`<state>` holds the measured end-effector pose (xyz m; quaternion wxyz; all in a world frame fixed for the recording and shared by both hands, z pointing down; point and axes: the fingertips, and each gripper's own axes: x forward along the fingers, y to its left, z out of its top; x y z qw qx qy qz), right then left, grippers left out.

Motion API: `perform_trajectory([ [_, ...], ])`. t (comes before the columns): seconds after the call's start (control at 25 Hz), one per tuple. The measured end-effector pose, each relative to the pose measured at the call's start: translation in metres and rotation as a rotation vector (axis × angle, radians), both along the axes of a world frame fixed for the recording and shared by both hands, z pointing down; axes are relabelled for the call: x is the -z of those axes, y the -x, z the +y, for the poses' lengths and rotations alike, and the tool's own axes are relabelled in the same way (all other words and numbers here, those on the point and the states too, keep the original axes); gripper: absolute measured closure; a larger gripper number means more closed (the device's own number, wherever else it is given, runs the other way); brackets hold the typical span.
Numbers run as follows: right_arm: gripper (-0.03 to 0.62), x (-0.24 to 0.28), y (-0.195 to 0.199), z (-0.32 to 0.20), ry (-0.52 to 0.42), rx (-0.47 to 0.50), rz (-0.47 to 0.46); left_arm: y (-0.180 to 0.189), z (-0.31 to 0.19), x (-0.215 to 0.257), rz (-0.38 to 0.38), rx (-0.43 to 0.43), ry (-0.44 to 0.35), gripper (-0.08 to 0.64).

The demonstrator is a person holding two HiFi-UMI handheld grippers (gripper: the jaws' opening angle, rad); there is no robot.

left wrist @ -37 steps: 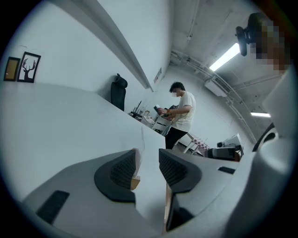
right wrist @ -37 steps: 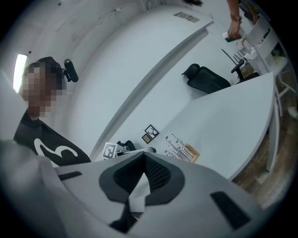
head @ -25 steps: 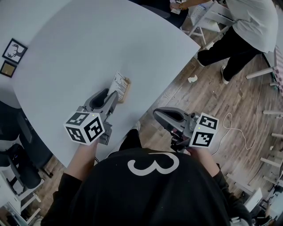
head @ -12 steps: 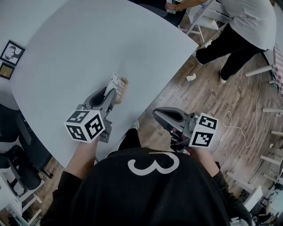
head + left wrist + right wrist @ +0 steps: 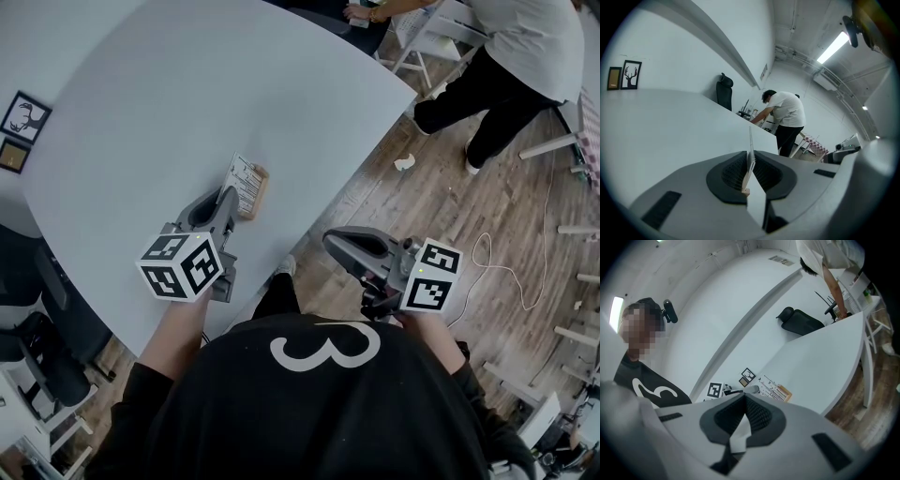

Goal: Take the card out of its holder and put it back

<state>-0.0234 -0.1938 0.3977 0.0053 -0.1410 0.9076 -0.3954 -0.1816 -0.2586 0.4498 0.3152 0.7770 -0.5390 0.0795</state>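
L gripper [image 5: 228, 199]: low over the table [image 5: 169, 84], nose right at the card, jaws closing as we watch.
L grip: card [image 5: 246, 176] sits edge-on betw. the pads [image 5: 735, 171]. Pads look to be pinching its lower part, tho the wide lens makes actual contact hard to call.
Card: upright, seated in its holder [image 5: 259, 191], near the table's front-right edge.
Holder: small wooden block, flat on the table, just beyond the L jaws.
R gripper [image 5: 330, 246]: off the table, over the wood floor [image 5: 450, 187], well apart from the card. Jaws pressed together, nothing betw. them.
Background: person [image 5: 525, 47] in white top & dark trousers stands past the table's far corner. Two framed pics [image 5: 26, 116] at far left.
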Motion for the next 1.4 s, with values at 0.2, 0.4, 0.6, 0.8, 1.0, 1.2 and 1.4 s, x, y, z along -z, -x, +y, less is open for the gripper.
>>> perform_trajectory([
  [0.2,0.586,0.0,-0.004,0.002,-0.002,-0.003,0.005,0.003,-0.001,-0.001,-0.037,0.025,0.002,0.528],
  [0.4,0.586,0.002,-0.013,0.004,-0.008,-0.018,0.009,0.004,0.0,-0.001,-0.051,0.04,0.003,0.531],
  [0.6,0.586,0.003,-0.015,0.005,-0.01,-0.026,0.009,0.007,-0.002,0.003,-0.059,0.053,-0.005,0.532],
  [0.8,0.586,0.01,-0.022,0.012,-0.022,-0.03,0.003,0.006,0.002,0.017,-0.056,0.07,-0.029,0.532],
  [1.0,0.586,0.014,-0.021,0.018,-0.036,-0.027,0.003,0.01,0.005,0.03,-0.055,0.087,-0.062,0.532],
  [1.2,0.586,0.024,-0.023,0.031,-0.059,-0.026,-0.003,0.012,0.016,0.048,-0.06,0.103,-0.101,0.532],
  [1.4,0.586,0.031,-0.026,0.042,-0.073,-0.026,-0.001,0.014,0.022,0.064,-0.052,0.116,-0.138,0.534],
])
